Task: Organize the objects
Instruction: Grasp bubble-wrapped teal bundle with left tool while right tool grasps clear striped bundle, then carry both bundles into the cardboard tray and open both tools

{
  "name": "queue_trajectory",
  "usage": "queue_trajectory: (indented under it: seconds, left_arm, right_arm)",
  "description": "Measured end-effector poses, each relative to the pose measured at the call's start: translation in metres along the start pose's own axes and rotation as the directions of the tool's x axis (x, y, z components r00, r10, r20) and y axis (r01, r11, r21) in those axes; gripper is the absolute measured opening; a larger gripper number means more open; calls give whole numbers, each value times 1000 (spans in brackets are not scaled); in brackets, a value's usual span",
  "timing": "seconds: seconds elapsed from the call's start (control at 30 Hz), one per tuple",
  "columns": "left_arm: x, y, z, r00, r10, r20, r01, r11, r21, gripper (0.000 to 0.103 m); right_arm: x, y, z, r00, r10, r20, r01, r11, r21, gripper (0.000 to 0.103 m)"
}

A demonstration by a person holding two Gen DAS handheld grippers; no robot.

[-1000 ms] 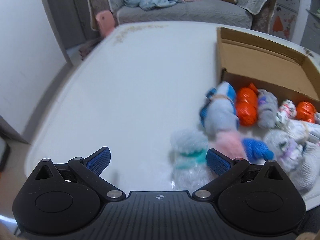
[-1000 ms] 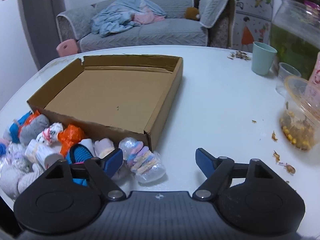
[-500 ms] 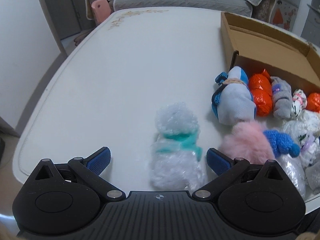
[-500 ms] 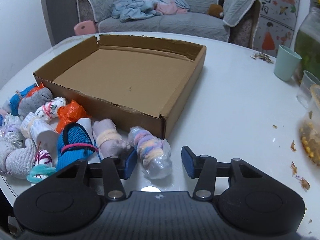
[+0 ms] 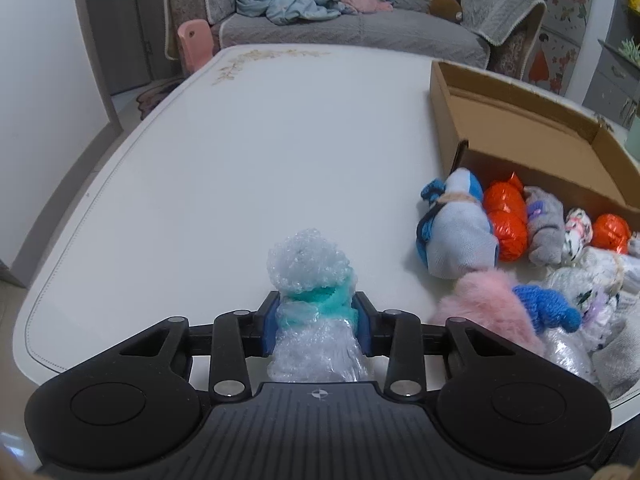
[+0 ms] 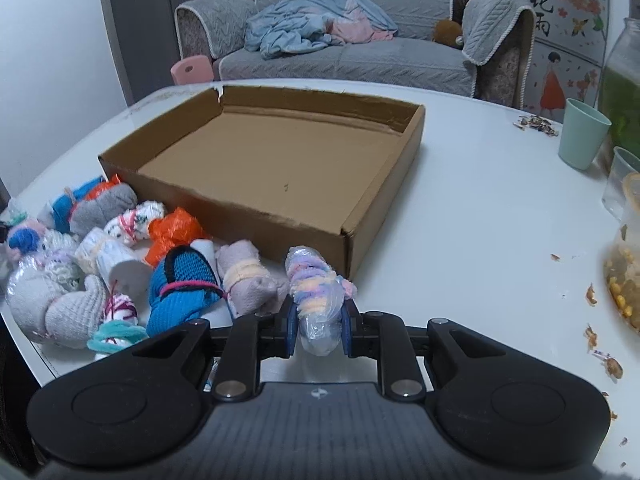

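Observation:
My left gripper [image 5: 316,322] is shut on a bubble-wrap bundle with a teal band [image 5: 310,276], on the white table [image 5: 240,152] left of the pile. My right gripper [image 6: 318,324] is shut on a plastic-wrapped roll with pastel bands [image 6: 312,284], just in front of the near right corner of the open cardboard box [image 6: 280,168]. The box is empty; its left end shows in the left wrist view [image 5: 520,136]. Several rolled bundles lie in front of it: a blue knit one [image 6: 182,288], an orange one [image 6: 172,236], a pink fluffy one [image 5: 488,308].
A green cup [image 6: 582,134], a clear glass [image 6: 618,184], a large jar [image 6: 624,88] and a container of kernels [image 6: 626,264] stand at the table's right, with crumbs scattered nearby. A grey sofa [image 6: 352,56] is beyond the table. The table's near edge is close below both grippers.
Both grippers went from open to shut: the left closed on the bubble-wrap bundle, the right on the pastel-banded roll, after each moved in around its bundle.

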State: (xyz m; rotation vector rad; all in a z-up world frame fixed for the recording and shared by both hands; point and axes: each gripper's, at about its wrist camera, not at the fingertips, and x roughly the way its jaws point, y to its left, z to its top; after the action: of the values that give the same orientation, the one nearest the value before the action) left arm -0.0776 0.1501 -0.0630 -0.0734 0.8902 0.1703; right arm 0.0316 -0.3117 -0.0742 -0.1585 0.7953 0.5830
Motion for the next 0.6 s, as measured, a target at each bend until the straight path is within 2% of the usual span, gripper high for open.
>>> queue_trajectory:
  seconds: [0.17, 0.3, 0.43, 0.6]
  left_arm:
    - [-23, -3, 30, 997, -8, 80, 6, 999, 35, 44]
    - [-39, -24, 81, 983, -49, 178, 30, 994, 109, 44]
    - [-42, -64, 140, 955, -113, 273, 48, 971, 234, 44]
    - [-9, -119, 198, 941, -209, 268, 117, 939, 323, 44]
  right_arm:
    - [-26, -9, 26, 997, -1, 73, 1, 1000, -6, 19]
    - [-40, -7, 68, 985, 17, 174, -8, 999, -51, 19]
    - [-21, 0, 109, 973, 52, 226, -24, 992, -123, 19]
    - [24, 14, 156, 972, 107, 211, -65, 978, -198, 19]
